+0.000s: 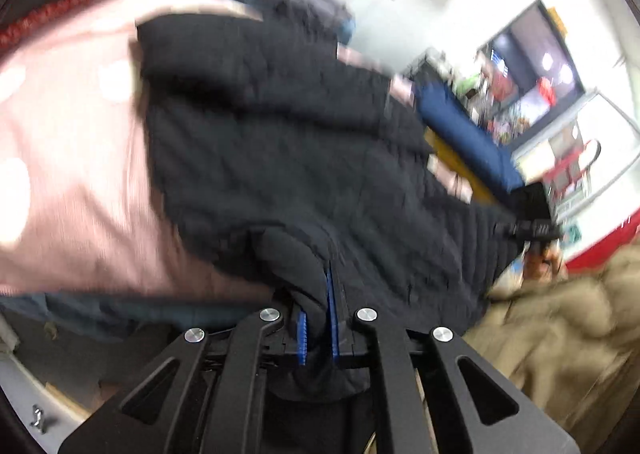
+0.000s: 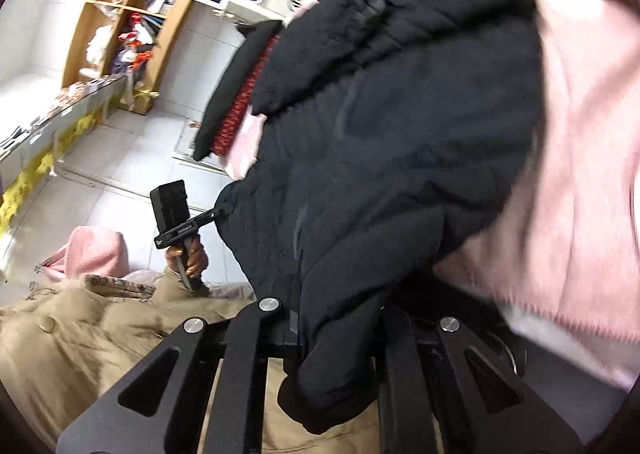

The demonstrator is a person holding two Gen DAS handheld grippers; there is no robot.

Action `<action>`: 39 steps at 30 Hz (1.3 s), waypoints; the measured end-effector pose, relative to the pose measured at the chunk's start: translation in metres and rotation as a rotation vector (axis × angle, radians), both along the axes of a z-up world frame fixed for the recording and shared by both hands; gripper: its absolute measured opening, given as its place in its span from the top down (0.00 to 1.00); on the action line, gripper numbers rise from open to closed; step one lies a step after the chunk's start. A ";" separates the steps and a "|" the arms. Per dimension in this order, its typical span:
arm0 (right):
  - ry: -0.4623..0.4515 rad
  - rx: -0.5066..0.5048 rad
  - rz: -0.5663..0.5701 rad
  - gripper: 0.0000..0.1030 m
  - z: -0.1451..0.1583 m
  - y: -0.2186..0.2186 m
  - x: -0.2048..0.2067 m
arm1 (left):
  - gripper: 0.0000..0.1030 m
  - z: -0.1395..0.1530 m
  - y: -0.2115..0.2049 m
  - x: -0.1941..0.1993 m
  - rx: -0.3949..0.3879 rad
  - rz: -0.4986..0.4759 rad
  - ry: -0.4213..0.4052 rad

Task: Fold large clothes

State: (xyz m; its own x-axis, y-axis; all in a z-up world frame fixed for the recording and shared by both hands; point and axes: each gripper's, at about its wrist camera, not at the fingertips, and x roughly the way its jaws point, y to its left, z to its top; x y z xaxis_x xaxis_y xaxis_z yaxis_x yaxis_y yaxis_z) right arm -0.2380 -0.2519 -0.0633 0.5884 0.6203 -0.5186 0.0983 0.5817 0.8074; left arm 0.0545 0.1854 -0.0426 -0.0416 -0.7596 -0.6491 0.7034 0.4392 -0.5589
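Observation:
A black quilted jacket [image 1: 280, 141] lies spread over a pink spotted cover [image 1: 68, 157]. My left gripper [image 1: 318, 310] is shut on a fold of the jacket's near edge, with black cloth squeezed between its blue pads [image 1: 301, 338]. In the right wrist view the same jacket [image 2: 400, 125] bunches over my right gripper [image 2: 340, 322], which is shut on its hem; the cloth hides the fingertips. Each view shows the other gripper at the jacket's far corner: the right one [image 1: 528, 230], and the left one [image 2: 218, 213] held by a hand [image 2: 192, 258].
A tan coat [image 2: 60, 334] worn by the person fills the lower corner, also in the left wrist view [image 1: 560, 334]. A pink garment [image 2: 92, 250] lies on the tiled floor. Wooden shelves [image 2: 132, 13] hold clothes. Other dark and red clothes [image 2: 240, 93] lie beside the jacket.

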 end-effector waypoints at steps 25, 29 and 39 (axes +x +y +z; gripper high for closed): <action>0.049 0.083 -0.345 0.88 0.028 -0.212 0.250 | 0.89 0.044 -0.202 0.248 0.140 0.311 -0.071; 0.141 0.092 -0.368 0.88 -0.003 -0.218 0.267 | 0.87 0.005 -0.206 0.270 0.149 0.373 0.090; 0.227 0.498 -0.444 0.63 -0.068 -0.243 0.265 | 0.04 0.004 -0.127 0.290 -0.177 0.539 0.344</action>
